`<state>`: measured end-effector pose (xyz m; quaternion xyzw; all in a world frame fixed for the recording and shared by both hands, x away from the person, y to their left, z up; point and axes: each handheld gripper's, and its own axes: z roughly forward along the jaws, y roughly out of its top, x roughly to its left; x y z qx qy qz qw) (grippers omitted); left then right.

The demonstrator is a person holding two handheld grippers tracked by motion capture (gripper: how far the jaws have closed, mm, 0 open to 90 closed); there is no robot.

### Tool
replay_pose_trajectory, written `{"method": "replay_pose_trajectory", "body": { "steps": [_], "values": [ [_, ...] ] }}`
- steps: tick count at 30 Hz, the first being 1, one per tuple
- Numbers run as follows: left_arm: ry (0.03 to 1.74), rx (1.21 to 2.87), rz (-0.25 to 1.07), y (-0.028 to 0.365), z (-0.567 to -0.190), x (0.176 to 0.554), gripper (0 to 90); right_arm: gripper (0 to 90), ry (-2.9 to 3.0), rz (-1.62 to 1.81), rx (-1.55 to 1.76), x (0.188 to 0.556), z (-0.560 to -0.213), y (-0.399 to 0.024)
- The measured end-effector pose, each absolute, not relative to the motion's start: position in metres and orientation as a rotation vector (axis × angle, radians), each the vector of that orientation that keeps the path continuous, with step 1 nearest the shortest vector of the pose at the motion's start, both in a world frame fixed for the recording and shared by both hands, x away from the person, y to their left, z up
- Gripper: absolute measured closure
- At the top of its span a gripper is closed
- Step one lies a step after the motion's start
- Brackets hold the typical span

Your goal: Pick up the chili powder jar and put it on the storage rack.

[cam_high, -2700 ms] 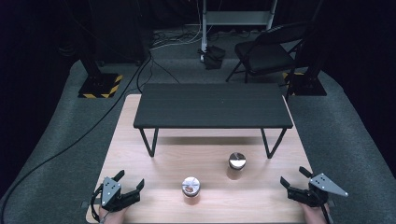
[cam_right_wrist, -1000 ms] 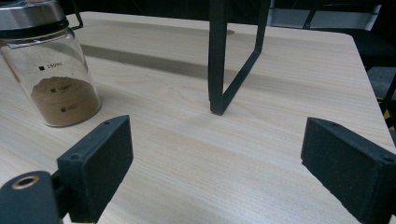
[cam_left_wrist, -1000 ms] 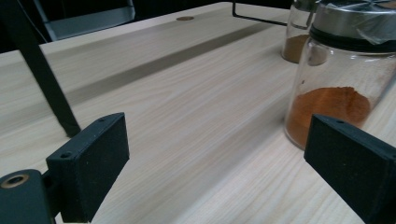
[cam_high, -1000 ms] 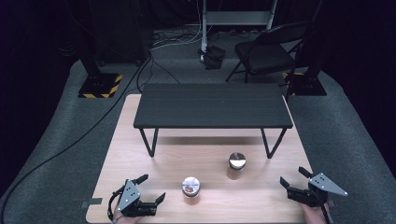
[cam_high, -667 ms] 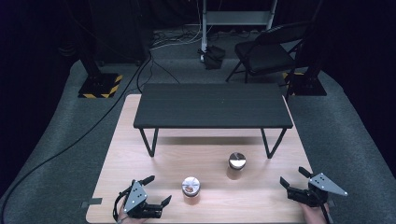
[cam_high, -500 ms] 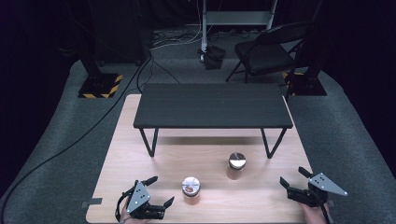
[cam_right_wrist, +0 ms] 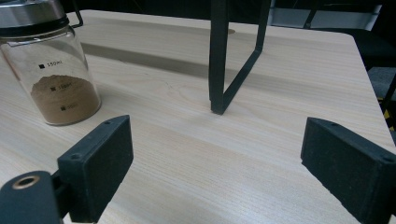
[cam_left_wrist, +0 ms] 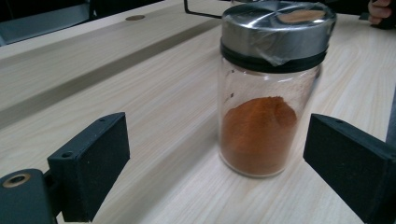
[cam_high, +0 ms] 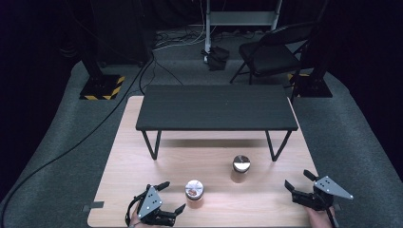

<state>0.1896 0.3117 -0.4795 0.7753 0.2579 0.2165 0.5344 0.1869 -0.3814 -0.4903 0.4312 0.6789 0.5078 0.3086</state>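
— How was the left gripper [cam_high: 172,198] set at that moment?

— Its jaws were spread wide, and nothing was pinched between them. In the left gripper view the orange spice jar [cam_left_wrist: 271,88] was framed in the gap, nearer the right-hand jaw, with bare wood seen on both sides of the glass, so no contact could be claimed. The spread was judged to have been kept so that the jar's full width could be taken in.

— And where was that jar placed?

— It was stood upright on the wooden table [cam_high: 119,161], near the front edge, just beside the left gripper in the high view [cam_high: 194,193]. Its steel lid [cam_left_wrist: 276,24] was seen screwed on, with a film of clear wrap over it. The powder was heaped low in the glass, so the weight was judged to sit near the base, which favours a grip on the body rather than on the lid.

— Was the right gripper [cam_high: 300,185] engaged?

— No. Its jaws were likewise held apart and empty, low at the table's right front corner. The brown spice jar [cam_right_wrist: 49,65] was seen well off to one side of its jaws, and the leg of the black bench [cam_right_wrist: 233,56] lay ahead between them. It was judged to be parked out of the way while the other hand worked.

— What lay beyond?

— The black bench was set across the far half of the table, with the brown jar [cam_high: 241,168] just in front of it.
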Motion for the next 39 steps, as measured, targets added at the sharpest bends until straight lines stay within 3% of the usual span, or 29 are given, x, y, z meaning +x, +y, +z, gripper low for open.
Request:
{"method": "replay_pose_trajectory", "body": {
  "steps": [31, 39],
  "values": [
    [0.596, 1.919, 0.466, 0.266, -0.474, 0.206, 9.2, 8.7, 1.799, 1.337, 1.142, 0.187, -0.49, -0.381],
    [0.663, 1.964, 0.459, 0.248, -0.47, 0.211, 19.5, 8.9, 1.799, 1.341, 1.141, 0.187, -0.49, -0.381]
  ]
}}
